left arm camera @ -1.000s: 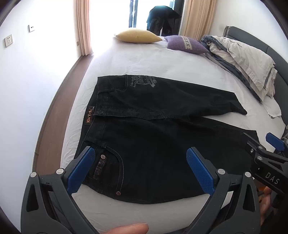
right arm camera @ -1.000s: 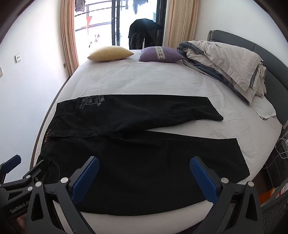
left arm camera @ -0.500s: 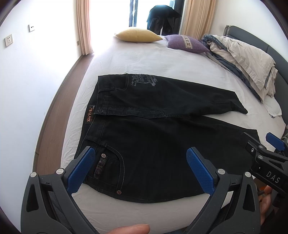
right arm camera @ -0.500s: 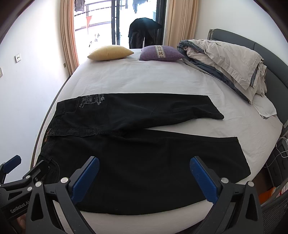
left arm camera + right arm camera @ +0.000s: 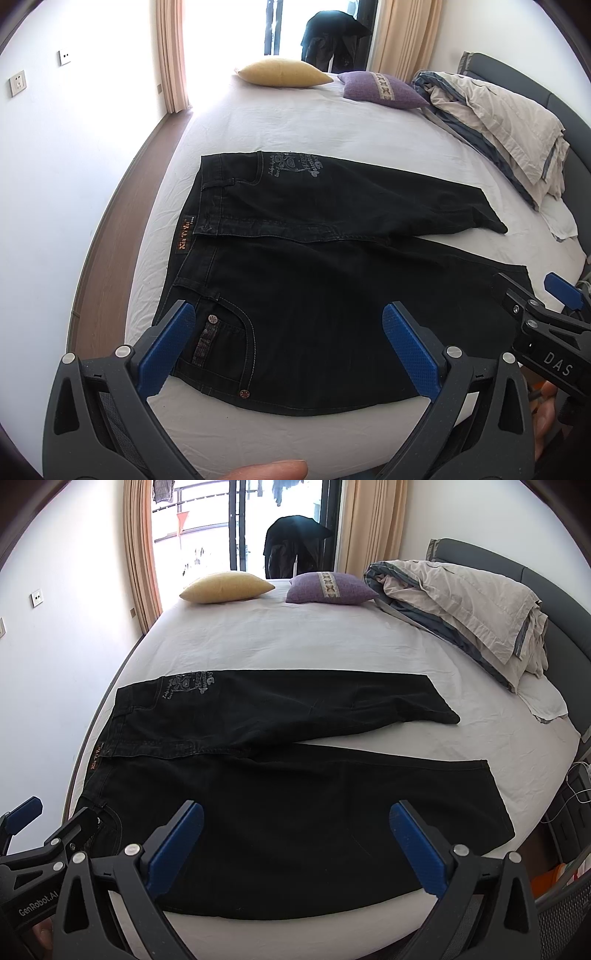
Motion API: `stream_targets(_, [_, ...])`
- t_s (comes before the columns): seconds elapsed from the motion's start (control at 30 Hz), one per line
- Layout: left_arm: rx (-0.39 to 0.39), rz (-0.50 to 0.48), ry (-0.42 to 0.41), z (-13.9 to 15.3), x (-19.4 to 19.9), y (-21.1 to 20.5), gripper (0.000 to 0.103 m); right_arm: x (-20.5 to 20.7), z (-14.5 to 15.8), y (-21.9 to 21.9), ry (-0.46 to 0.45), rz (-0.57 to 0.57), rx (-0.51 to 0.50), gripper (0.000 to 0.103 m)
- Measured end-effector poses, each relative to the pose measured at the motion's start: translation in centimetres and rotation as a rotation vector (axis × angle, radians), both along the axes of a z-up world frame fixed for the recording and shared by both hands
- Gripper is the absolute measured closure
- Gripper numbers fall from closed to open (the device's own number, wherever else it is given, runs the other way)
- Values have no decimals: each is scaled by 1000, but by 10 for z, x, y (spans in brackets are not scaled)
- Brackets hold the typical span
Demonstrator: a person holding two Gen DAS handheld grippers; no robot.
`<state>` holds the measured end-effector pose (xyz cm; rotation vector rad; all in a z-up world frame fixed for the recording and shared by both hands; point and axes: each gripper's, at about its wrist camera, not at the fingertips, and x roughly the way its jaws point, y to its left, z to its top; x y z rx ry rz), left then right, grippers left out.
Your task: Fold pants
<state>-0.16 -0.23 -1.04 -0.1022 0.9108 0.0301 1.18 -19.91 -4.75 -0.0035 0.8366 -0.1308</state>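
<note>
Black denim pants (image 5: 314, 280) lie spread flat on the white bed (image 5: 295, 122), waistband to the left, both legs running right; they also show in the right wrist view (image 5: 295, 794). My left gripper (image 5: 284, 347) is open and empty, hovering above the near waist pocket (image 5: 225, 347). My right gripper (image 5: 295, 845) is open and empty above the near leg, and its side shows in the left wrist view (image 5: 546, 332). The left gripper's side shows in the right wrist view (image 5: 44, 834).
A yellow pillow (image 5: 227, 587) and a purple pillow (image 5: 330, 588) lie at the bed's far end. A bundled duvet (image 5: 469, 605) sits at the right by the grey headboard (image 5: 554, 587). Wood floor (image 5: 103, 254) runs along the left.
Both grippers have drifted very slightly; the pants lie as before and both stay open.
</note>
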Motion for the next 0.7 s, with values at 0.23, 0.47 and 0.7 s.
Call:
stream_targets(0.23, [0, 0, 1, 0, 0, 0, 0, 1, -1, 1, 2, -1, 1, 0])
stream_targets(0.47, [0, -1, 0, 0, 0, 0, 0, 1, -1, 1, 3, -1, 1, 0])
stream_targets(0.7, [0, 0, 0, 0, 0, 0, 0, 0, -4, 2, 5, 0, 3, 0])
